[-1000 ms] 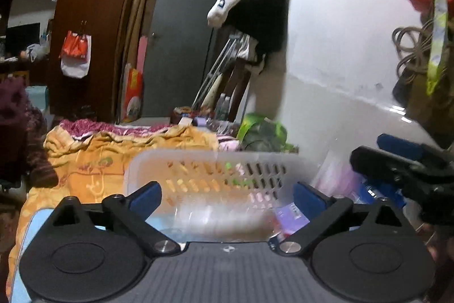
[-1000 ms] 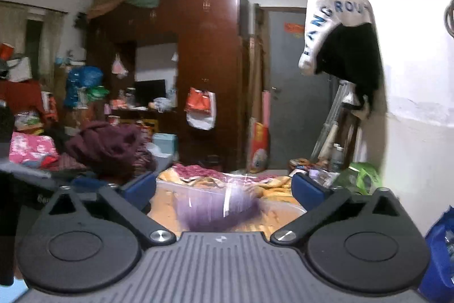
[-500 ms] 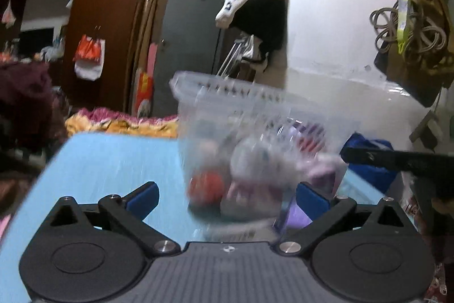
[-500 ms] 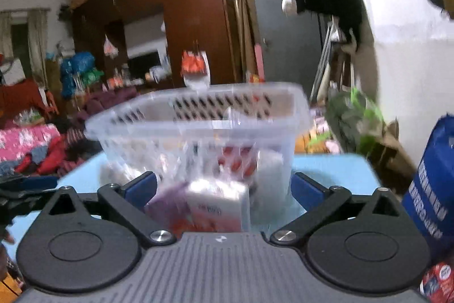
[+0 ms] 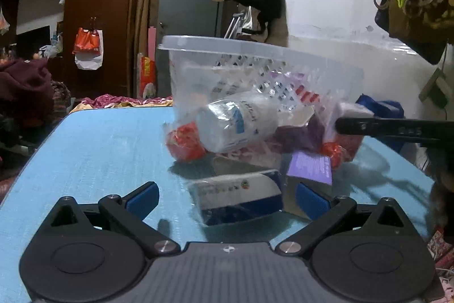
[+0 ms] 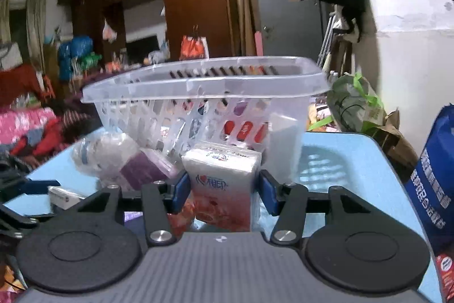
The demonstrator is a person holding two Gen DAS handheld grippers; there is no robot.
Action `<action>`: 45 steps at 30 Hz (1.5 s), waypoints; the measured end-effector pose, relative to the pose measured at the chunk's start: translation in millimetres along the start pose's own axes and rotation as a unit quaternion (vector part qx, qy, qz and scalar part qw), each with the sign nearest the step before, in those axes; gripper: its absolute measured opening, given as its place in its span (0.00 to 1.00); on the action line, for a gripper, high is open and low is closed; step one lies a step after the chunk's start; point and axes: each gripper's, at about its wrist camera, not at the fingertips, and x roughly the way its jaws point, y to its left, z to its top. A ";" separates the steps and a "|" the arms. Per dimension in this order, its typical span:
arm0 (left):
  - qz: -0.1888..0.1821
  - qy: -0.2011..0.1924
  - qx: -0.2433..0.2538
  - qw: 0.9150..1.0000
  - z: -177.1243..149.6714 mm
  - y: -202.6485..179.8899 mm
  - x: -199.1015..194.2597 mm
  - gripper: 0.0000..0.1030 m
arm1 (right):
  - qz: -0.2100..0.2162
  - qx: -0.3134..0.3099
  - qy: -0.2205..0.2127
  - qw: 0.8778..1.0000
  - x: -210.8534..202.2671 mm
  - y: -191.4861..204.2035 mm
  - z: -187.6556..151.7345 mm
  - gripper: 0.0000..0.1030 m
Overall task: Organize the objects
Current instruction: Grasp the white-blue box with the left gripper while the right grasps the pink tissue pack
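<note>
A clear plastic basket (image 5: 227,53) stands on the blue table (image 5: 99,146), with several packets and a clear bottle (image 5: 235,121) piled at its front. It also shows in the right wrist view (image 6: 204,81). My left gripper (image 5: 227,198) is open, a white and blue box (image 5: 238,195) lying between its fingers, untouched. My right gripper (image 6: 222,189) has its blue pads against both sides of a white and red tissue pack (image 6: 224,178). A purple box (image 5: 309,169) lies near the left gripper's right finger.
A blue bag (image 6: 431,189) stands at the table's right edge. A white wall (image 5: 340,19) rises behind the basket. A bed with clothes (image 6: 25,121) lies to the left, wardrobes (image 5: 93,4) behind. The right gripper's finger (image 5: 391,129) crosses the left wrist view.
Both grippers have dropped to table level in front of the basket. My right gripper has narrowed around the tissue pack. The left gripper stayed open.
</note>
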 end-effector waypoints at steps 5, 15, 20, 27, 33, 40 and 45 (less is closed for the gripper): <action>0.012 0.011 0.014 1.000 0.8 -10.5 6.4 0.98 | 0.014 0.024 -0.011 1.000 -4.3 -12.1 -7.3 0.54; -0.001 -0.013 -0.012 1.000 -13.6 5.4 -2.9 0.79 | 0.027 0.021 -0.030 0.999 -3.9 -12.0 -9.1 0.54; -0.006 -0.027 0.006 1.000 -14.4 0.5 -6.8 0.75 | 0.030 0.024 -0.036 0.999 -4.9 -12.2 -11.4 0.55; -0.013 -0.058 -0.049 0.997 -16.9 42.1 -32.6 0.75 | 0.028 0.026 -0.040 0.998 -5.3 -11.8 -12.7 0.55; -0.007 -0.056 -0.075 0.996 -23.6 55.2 -27.9 0.75 | -0.008 0.028 -0.039 0.999 -9.3 -9.3 -11.1 0.54; -0.016 -0.072 -0.074 0.995 -27.0 56.4 -32.6 0.75 | -0.008 0.020 -0.038 0.999 -14.7 -7.9 -17.1 0.54; -0.030 -0.100 -0.079 0.991 -16.5 59.2 -41.6 0.75 | -0.009 0.018 -0.061 0.998 -34.6 -10.0 -8.2 0.54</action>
